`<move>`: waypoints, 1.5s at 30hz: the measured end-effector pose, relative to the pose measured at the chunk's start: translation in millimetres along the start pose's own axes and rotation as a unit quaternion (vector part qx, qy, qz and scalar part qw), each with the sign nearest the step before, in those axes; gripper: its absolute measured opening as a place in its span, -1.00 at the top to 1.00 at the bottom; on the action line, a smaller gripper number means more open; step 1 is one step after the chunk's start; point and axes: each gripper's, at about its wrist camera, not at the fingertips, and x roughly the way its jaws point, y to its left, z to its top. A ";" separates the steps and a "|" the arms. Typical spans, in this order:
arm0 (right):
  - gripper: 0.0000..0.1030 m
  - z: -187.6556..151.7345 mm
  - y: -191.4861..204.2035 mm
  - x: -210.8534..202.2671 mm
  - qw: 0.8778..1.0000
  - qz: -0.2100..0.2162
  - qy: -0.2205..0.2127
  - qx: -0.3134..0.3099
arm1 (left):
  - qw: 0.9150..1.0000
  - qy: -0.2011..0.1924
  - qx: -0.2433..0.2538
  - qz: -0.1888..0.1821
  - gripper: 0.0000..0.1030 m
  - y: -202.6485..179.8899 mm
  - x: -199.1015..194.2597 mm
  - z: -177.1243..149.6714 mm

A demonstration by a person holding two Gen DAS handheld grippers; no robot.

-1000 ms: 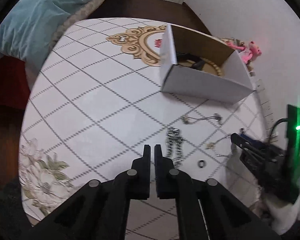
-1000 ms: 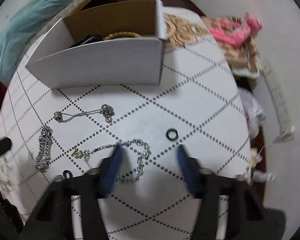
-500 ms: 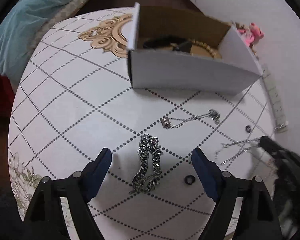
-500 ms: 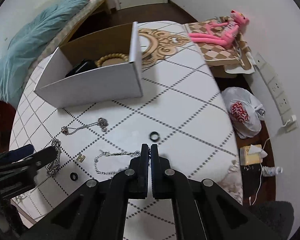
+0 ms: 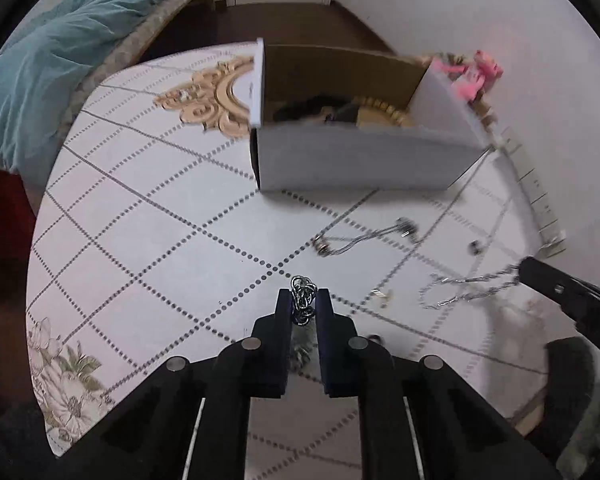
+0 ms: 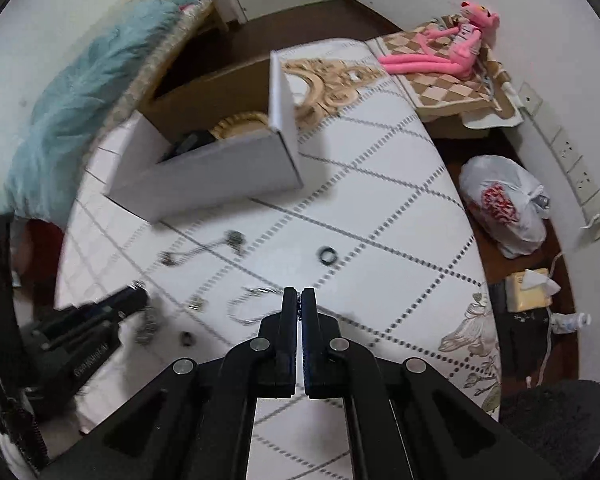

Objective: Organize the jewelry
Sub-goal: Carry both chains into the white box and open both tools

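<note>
The left gripper [image 5: 303, 300] is clenched on a chunky silver chain [image 5: 302, 303], the links bunched between its fingertips at the lower centre of the left wrist view. The right gripper [image 6: 299, 299] is pressed almost closed on a thin silver necklace [image 6: 249, 305], whose loop trails to the left of its tips; in the left view the same necklace [image 5: 466, 290] stretches from the right gripper's tip at the right edge.

On the white table [image 5: 148, 216] with its dotted diamond pattern, another fine chain [image 5: 364, 237] lies loose right of centre, near the front wall of an open white cardboard box [image 5: 356, 160]. The box sits in the upper middle and holds a beaded bracelet [image 6: 240, 125] and something dark. A black ring [image 6: 327, 255] rests just above the right gripper, a smaller one [image 6: 186, 338] at lower left, beside a small gold charm [image 6: 196, 303].
</note>
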 end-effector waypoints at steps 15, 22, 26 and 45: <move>0.97 72.2 50.5 -87.2 0.993 0.075 -0.072 -0.062 | 0.991 -0.089 -0.012 -0.097 0.84 0.4 -99.3 76.3; 0.97 126.4 61.1 -69.6 0.992 0.092 -0.054 -0.069 | 0.991 -0.081 0.006 -0.104 0.84 -1.7 -77.8 130.5; 0.97 146.7 60.4 -39.5 0.994 0.080 -0.023 -0.071 | 0.992 -0.042 -0.010 -0.117 0.84 5.2 -40.8 147.1; 0.60 193.3 41.5 50.6 0.994 0.003 0.077 -0.077 | 0.999 0.000 -0.021 0.034 -0.99 19.7 7.6 163.4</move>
